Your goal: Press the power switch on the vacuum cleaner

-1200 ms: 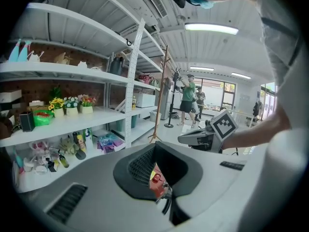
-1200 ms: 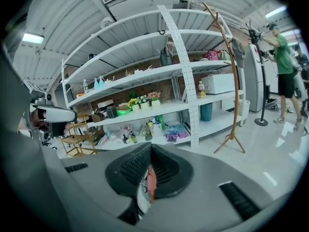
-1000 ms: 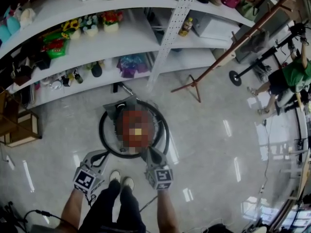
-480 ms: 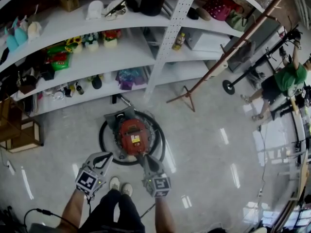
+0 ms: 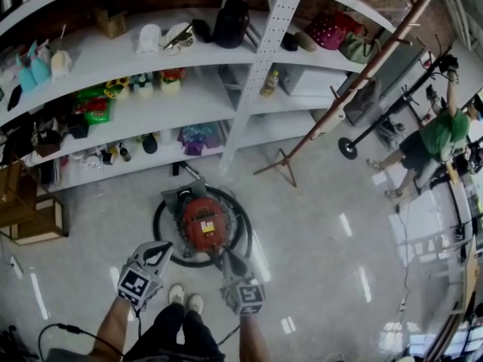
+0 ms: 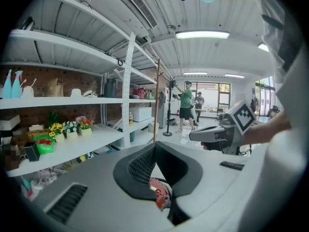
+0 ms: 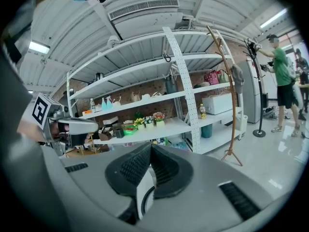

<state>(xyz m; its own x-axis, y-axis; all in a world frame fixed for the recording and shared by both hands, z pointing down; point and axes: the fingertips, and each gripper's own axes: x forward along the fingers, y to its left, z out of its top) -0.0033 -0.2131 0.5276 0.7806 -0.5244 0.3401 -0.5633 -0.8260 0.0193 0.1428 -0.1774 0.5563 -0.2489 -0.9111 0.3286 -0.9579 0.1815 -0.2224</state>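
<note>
The red vacuum cleaner (image 5: 202,225) sits on the tiled floor inside its coiled black hose (image 5: 162,211), just ahead of my shoes (image 5: 186,302). My right gripper (image 5: 225,256) is shut, and its tip hangs at the vacuum's near edge, over the hose ring. My left gripper (image 5: 164,247) is also shut and empty, off the vacuum's near left side. In the left gripper view the jaws (image 6: 154,146) meet at the tip, with the red vacuum (image 6: 161,197) showing below them. The right gripper (image 7: 150,146) looks toward the shelves. The switch itself cannot be made out.
White shelving (image 5: 189,119) with flowers, bottles and bags curves behind the vacuum, with a perforated post (image 5: 260,59). A wooden coat stand (image 5: 339,96) leans at the right. A person in green (image 5: 438,138) stands far right. A wooden crate (image 5: 34,217) sits at the left.
The head view has lifted, so more shelving shows and the vacuum looks smaller. The right gripper has drawn back from over the vacuum's top to its near edge. The left gripper barely moved.
</note>
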